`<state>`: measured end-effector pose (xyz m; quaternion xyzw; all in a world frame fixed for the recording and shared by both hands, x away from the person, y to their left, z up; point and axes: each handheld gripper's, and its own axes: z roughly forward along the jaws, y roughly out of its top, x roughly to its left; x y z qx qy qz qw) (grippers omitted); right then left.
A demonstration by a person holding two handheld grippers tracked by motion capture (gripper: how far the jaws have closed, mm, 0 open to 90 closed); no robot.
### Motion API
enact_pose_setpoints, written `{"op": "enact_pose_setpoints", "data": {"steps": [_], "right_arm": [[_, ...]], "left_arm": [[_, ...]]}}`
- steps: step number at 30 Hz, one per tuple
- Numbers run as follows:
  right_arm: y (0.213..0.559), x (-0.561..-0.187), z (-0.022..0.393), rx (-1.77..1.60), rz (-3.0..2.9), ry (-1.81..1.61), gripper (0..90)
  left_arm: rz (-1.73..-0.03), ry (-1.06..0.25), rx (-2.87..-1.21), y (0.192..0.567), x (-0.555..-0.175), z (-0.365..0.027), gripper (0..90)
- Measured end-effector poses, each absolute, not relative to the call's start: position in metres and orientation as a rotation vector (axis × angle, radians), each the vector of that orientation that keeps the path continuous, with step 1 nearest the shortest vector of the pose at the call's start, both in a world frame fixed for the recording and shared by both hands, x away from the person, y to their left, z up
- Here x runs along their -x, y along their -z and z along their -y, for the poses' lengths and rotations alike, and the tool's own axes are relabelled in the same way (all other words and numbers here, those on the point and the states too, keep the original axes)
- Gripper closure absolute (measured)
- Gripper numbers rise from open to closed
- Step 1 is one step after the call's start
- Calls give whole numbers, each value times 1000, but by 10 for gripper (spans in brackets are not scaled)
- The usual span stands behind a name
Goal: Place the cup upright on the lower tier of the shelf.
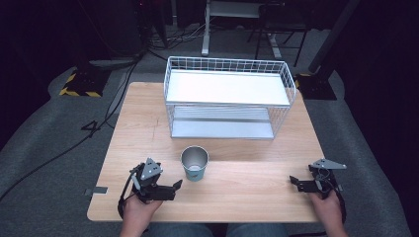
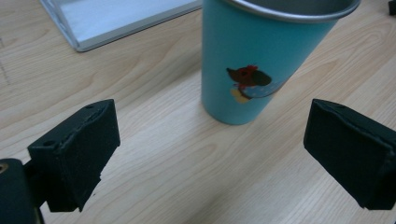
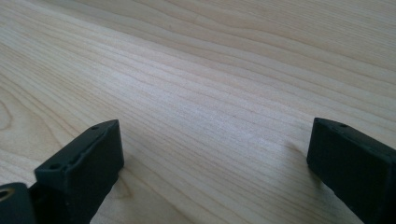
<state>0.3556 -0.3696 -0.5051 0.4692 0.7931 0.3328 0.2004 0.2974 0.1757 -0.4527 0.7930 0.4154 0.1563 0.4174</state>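
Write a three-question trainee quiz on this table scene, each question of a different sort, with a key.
1. True or false: the teal cup stands upright on the wooden table, outside the white wire rack.
2. Which is nearer the cup: A) left gripper B) right gripper?
3. Fill in: the left gripper's fingers stand ____, with the cup ahead of them.

Key: 1 true; 2 A; 3 open.

High view overhead facing fwd; left gripper view close on cup (image 2: pixel 261 60), both share table (image 1: pixel 148 128).

left claw (image 1: pixel 174 186) black, grey plate | right claw (image 1: pixel 295 181) same | jeans
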Motion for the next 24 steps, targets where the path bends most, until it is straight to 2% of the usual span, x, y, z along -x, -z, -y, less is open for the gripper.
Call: {"op": "enact_pose_setpoints", "data": {"steps": [17, 24], "right_arm": [[505, -355, 369, -1316, -2212, -930, 41], [505, -356, 369, -1316, -2211, -930, 41]], "left_arm": [[-1010, -366, -1978, 478, -305, -139, 46], [-1014, -340, -1914, 489, -312, -129, 88]]}}
